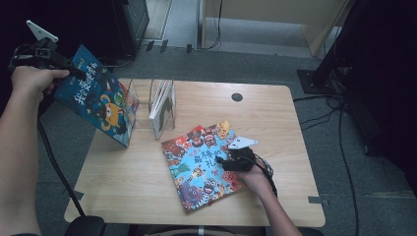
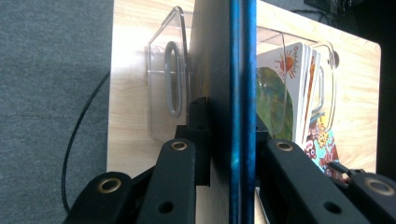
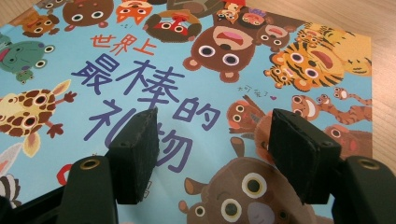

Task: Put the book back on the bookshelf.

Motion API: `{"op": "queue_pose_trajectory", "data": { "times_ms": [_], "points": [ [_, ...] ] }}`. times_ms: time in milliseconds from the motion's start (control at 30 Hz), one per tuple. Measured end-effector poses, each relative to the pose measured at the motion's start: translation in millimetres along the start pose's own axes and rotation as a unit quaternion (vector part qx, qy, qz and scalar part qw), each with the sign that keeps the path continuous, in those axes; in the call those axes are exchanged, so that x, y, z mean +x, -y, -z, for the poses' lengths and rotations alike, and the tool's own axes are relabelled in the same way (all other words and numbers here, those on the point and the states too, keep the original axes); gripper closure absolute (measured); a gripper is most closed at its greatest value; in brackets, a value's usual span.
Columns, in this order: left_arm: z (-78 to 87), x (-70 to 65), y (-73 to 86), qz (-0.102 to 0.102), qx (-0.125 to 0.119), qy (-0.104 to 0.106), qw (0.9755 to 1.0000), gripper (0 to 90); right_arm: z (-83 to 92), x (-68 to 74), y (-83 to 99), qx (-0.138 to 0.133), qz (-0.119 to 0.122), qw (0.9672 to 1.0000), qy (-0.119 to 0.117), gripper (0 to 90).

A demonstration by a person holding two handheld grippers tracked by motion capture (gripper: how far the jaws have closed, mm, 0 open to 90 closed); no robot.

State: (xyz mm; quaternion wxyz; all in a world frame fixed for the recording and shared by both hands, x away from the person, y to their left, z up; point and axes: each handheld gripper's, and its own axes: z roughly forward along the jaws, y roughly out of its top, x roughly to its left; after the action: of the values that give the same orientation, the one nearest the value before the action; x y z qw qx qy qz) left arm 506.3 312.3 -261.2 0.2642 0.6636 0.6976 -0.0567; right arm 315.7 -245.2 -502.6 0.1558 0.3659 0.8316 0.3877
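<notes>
My left gripper (image 1: 73,69) is up at the far left, shut on the top edge of a blue picture book (image 1: 98,101) that hangs tilted over the table's left corner. In the left gripper view the blue picture book's (image 2: 243,93) edge runs straight up between the jaws of my left gripper (image 2: 231,135). Beyond it is a clear book stand (image 2: 168,88) holding several upright books (image 2: 289,88). A second picture book (image 1: 201,164) with cartoon animals lies flat mid-table. My right gripper (image 1: 223,160) sits on its right part, and in the right gripper view the right gripper (image 3: 215,135) is open over the cover (image 3: 196,70).
The clear stand (image 1: 147,98) is at the table's (image 1: 275,113) back left, with the upright books (image 1: 162,103) in its right slot. A dark round cap (image 1: 237,97) is set in the tabletop. Cables (image 1: 339,142) and a black stand base (image 1: 314,78) lie on the carpet at right.
</notes>
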Motion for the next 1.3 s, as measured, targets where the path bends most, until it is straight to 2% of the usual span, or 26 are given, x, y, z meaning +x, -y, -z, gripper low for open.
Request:
{"op": "queue_pose_trajectory", "data": {
  "times_ms": [100, 233, 400, 600, 700, 800, 1033, 1300],
  "points": [
    [-1.2, 0.6, 1.1, -0.004, -0.011, 0.005, 0.9999, 72.9, 0.0, 0.0, 0.0, 0.0, 0.0, 1.0, 0.0, 33.4],
    [-1.1, 1.7, 2.2, -0.007, -0.014, -0.002, 0.9999, 70.8, 0.3, 0.7, 0.2, 0.001, -0.002, 1.0, 0.002, 33.4],
    [0.1, 3.5, 3.2, -0.017, -0.02, 0.008, 0.9996, 65.8, 0.3, 0.9, 0.1, 0.001, -0.004, 1.0, 0.003, 33.4],
    [4.3, 6.3, 4.5, -0.014, -0.025, 0.017, 0.9994, 62.2, 0.6, 1.0, 0.3, 0.002, -0.004, 1.0, 0.003, 33.3],
    [7.4, 6.5, 6.3, -0.012, -0.026, 0.01, 0.9995, 60.5, 0.5, 1.1, 0.3, 0.001, -0.004, 1.0, 0.004, 33.3],
    [11.9, 6.5, 9.0, -0.013, -0.029, 0.005, 0.9995, 59.4, 0.8, 1.4, 0.6, 0.002, -0.005, 1.0, 0.004, 31.5],
    [24.3, 8.6, 17.0, -0.015, -0.03, 0.014, 0.9994, 57.0, 0.9, 1.7, 0.8, 0.003, -0.005, 1.0, 0.005, 31.0],
    [30.8, 4.9, 32.6, -0.031, -0.023, 0.011, 0.9992, 53.0, 0.9, 2.1, 0.8, 0.004, -0.004, 1.0, 0.004, 28.3]
  ]
}}
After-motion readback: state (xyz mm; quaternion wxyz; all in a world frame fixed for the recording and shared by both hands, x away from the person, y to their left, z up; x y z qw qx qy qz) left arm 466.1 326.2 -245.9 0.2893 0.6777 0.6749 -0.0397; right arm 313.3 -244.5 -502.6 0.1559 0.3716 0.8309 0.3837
